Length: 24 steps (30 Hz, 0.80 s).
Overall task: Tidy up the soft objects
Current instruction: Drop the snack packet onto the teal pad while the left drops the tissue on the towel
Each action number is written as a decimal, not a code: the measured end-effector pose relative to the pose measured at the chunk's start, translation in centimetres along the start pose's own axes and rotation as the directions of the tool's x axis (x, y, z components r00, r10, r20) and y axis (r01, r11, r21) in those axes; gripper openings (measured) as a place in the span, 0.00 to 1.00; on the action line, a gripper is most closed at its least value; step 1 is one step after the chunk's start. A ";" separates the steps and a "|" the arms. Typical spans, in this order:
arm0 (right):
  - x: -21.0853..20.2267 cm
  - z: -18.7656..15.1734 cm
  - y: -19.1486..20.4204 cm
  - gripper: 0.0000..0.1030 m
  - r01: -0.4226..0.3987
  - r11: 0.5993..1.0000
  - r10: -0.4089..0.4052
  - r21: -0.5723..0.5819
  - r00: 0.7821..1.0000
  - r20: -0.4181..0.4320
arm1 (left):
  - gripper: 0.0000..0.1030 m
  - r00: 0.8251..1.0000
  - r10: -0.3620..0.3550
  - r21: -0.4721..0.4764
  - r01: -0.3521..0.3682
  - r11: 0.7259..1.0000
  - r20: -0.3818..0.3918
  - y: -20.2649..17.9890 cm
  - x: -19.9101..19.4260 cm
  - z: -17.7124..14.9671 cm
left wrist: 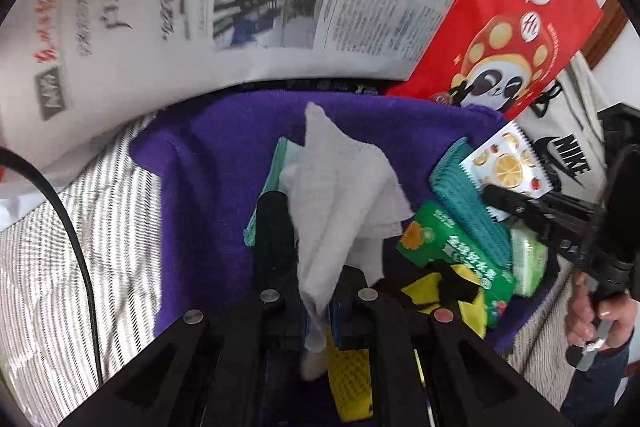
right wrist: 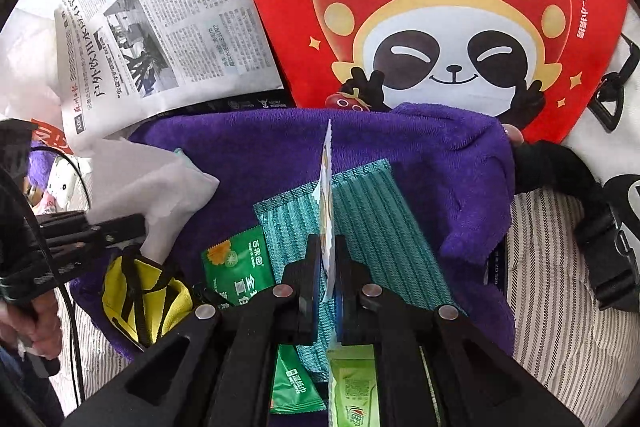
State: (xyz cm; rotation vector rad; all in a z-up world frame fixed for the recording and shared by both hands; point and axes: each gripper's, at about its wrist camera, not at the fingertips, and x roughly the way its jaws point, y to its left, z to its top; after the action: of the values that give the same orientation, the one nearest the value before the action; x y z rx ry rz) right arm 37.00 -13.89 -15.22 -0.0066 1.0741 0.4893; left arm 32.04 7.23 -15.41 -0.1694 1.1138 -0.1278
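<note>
My left gripper [left wrist: 316, 291] pinches the white cloth [left wrist: 344, 187] and my right gripper [right wrist: 328, 267] pinches the fruit-print sachet [right wrist: 327, 195] edge-on, both hanging over the purple towel [right wrist: 256, 147], the sachet's long axis running straight out from the right jaws above the teal cloth [right wrist: 372, 219].

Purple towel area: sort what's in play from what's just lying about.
In play: white cloth in left gripper; fruit-print sachet in right gripper; purple towel; teal cloth; green packet.
Lying about: newspaper; red panda bag.
</note>
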 end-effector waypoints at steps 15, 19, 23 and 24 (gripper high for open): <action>-0.4 -1.1 0.9 0.37 0.015 0.994 -0.013 -0.108 1.000 0.015 | 0.13 1.000 0.004 0.010 -0.004 1.000 -0.027 0.0 0.6 -0.3; -1.1 -1.4 1.3 0.38 0.048 0.990 -0.047 -0.131 0.999 0.016 | 0.17 0.999 0.022 0.015 -0.022 1.000 -0.039 -0.1 0.1 -0.5; -2.1 -1.4 1.2 0.46 0.049 0.990 -0.050 -0.133 0.999 -0.002 | 0.31 0.998 0.048 0.025 -0.047 0.999 -0.040 -0.5 -0.6 -0.7; -2.5 -1.5 1.2 0.48 0.054 0.990 -0.055 -0.133 0.998 -0.006 | 0.39 0.998 0.059 0.027 -0.058 0.998 -0.039 -0.5 -0.9 -0.7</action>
State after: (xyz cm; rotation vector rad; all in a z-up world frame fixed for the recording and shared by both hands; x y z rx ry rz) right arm 34.33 -14.10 -13.58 -0.1555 1.0461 0.5115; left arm 31.01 6.85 -14.86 -0.1120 1.1554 -0.0937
